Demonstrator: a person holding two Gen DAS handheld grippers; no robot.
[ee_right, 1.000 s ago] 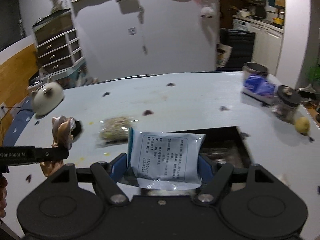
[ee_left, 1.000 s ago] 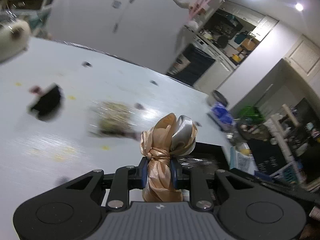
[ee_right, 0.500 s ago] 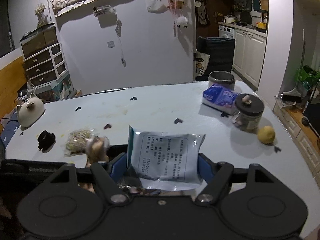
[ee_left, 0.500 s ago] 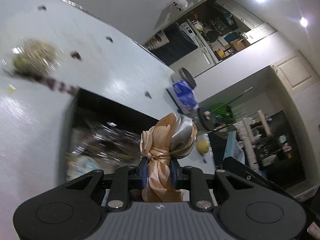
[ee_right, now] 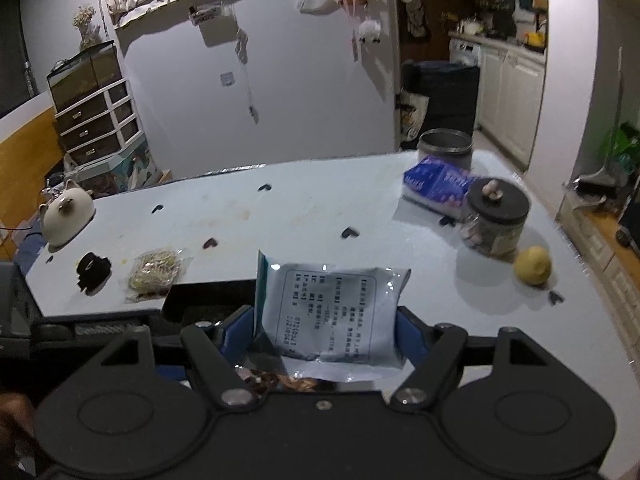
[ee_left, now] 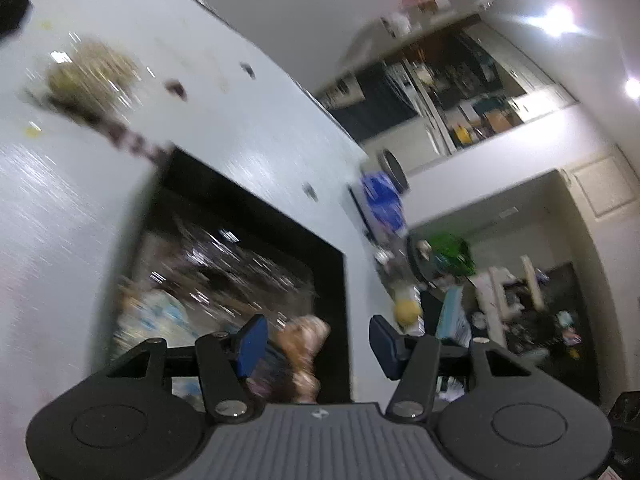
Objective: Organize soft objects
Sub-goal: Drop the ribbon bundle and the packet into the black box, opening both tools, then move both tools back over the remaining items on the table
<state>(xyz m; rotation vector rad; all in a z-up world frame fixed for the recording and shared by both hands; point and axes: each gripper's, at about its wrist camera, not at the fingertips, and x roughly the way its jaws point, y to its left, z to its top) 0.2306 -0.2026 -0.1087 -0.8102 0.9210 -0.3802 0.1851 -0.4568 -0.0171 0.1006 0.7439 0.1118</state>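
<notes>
My left gripper is open above the black bin sunk in the table. The tan satin scrunchie is blurred between the jaws, free of the pads, over the bin's contents. My right gripper is shut on a white printed packet and holds it over the bin's near edge. A clear bag of sprouts and a black hair clip lie on the table left of the bin.
On the pale blue table stand a cat-shaped white pot, a blue tissue pack, a black-lidded jar, a metal tin and a lemon. The left gripper's body sits at the lower left.
My left gripper has opened and let go of the scrunchie, which drops toward the bin. The right gripper has risen slightly, still holding the packet.
</notes>
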